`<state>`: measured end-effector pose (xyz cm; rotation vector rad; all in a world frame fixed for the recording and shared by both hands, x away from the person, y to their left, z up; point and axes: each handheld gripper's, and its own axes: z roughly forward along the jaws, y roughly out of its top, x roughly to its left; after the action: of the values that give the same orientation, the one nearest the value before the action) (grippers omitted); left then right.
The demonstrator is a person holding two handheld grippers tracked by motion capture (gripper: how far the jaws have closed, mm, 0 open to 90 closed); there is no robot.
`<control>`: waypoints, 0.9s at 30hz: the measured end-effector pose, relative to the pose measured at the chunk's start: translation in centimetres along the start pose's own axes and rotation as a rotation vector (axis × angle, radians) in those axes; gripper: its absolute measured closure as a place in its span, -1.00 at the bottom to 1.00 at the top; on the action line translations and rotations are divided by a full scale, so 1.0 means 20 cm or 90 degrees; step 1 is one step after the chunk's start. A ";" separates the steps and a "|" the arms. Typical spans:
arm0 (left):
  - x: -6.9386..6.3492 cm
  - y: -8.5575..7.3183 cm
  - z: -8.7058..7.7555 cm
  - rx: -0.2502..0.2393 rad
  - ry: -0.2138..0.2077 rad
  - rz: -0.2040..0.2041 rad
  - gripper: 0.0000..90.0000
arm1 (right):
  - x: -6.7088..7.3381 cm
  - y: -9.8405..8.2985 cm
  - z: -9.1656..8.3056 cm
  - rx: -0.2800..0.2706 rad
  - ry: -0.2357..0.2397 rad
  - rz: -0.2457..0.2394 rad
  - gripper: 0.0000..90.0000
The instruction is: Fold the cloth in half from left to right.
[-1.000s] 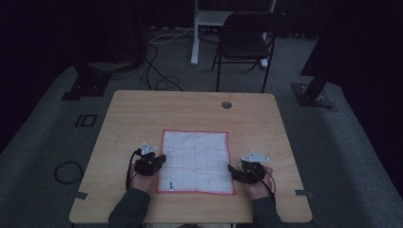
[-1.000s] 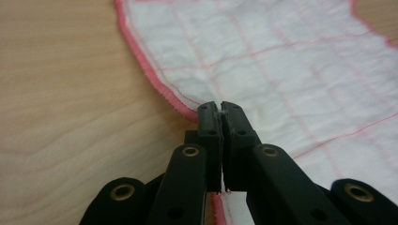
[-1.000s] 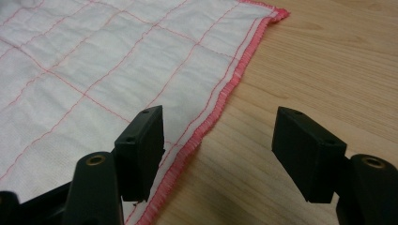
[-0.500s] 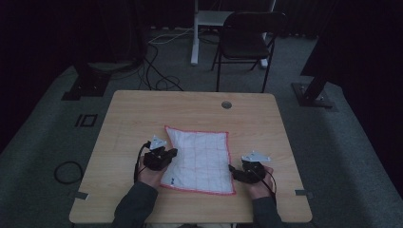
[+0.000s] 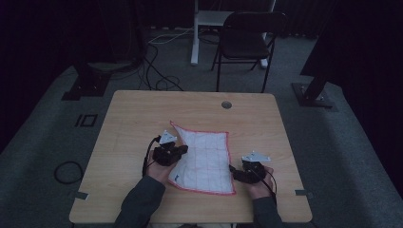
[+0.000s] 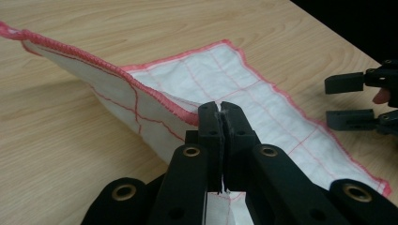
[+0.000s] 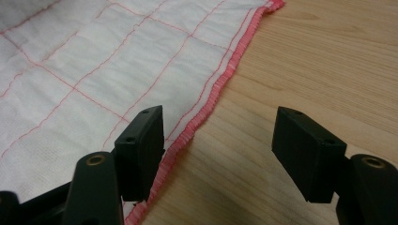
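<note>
A white cloth with a red grid and red hem lies on the wooden table. My left gripper is shut on the cloth's left edge and holds it raised off the table. In the left gripper view the closed jaws pinch the hem, and the cloth slopes down from them to the tabletop. My right gripper stands open at the cloth's right edge near its front corner. In the right gripper view one jaw hangs over the hem of the cloth and the other over bare wood, with the gripper holding nothing.
A round cable hole sits near the table's far edge. Behind the table stand a dark folding chair and a white post. Stand bases flank the table, and a cable loop lies on the floor at left.
My left gripper has moved right and up with the cloth's left edge, so that side is lifted and drawn inward. The right gripper has stayed in place.
</note>
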<state>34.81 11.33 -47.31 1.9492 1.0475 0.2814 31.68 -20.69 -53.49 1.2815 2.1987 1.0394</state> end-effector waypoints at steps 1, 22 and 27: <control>-0.01 0.01 0.01 0.001 -0.003 0.003 0.97 | 0.00 0.00 0.00 0.000 -0.001 0.001 -0.23; -0.17 0.13 0.13 0.006 -0.058 0.033 0.97 | -0.02 -0.01 0.00 -0.001 -0.004 0.009 -0.23; -0.23 0.15 0.19 0.009 -0.075 0.037 0.97 | -0.03 -0.01 -0.01 -0.002 -0.010 0.015 -0.24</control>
<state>35.81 4.76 -46.35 1.9856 0.9202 0.1899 31.76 -21.31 -53.51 1.3131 2.1740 1.0381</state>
